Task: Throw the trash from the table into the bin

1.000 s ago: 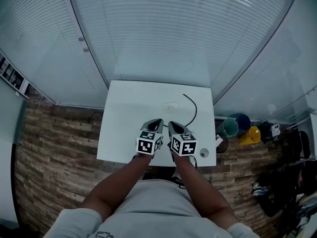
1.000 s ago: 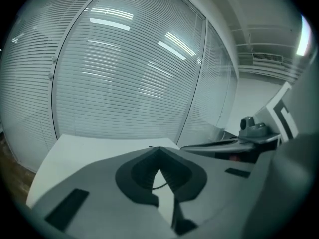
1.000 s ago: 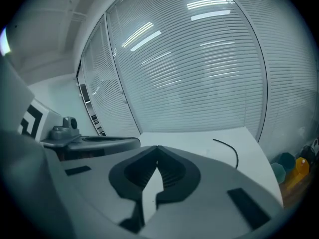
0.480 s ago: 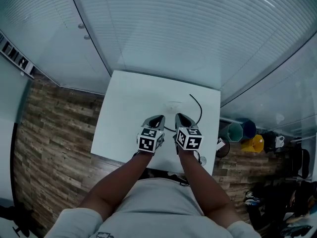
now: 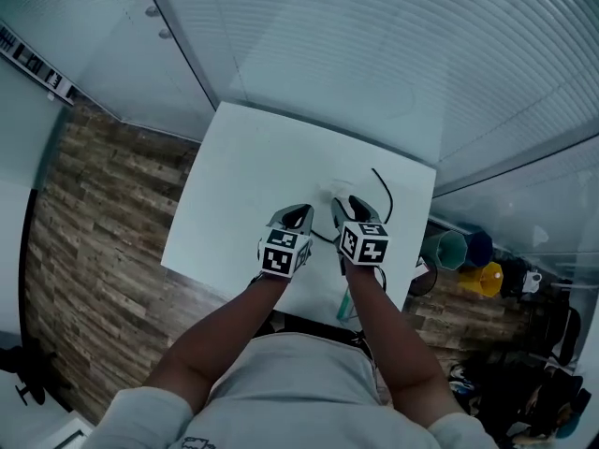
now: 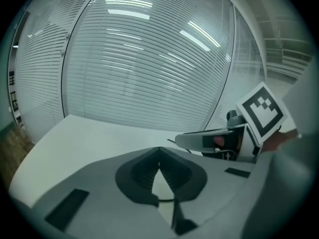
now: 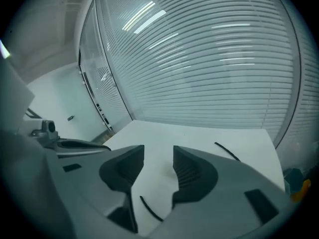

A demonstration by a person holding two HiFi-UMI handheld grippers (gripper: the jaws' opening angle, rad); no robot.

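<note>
Just beyond opening right gripper (image 7: 158, 156) jaws: trash (image 5: 327, 192) (untouched).

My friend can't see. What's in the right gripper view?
The right gripper is opening its two grey fingers over a white rectangular table, nothing between them. A thin black cable lies on the table; pale slatted blinds fill the background.
</note>
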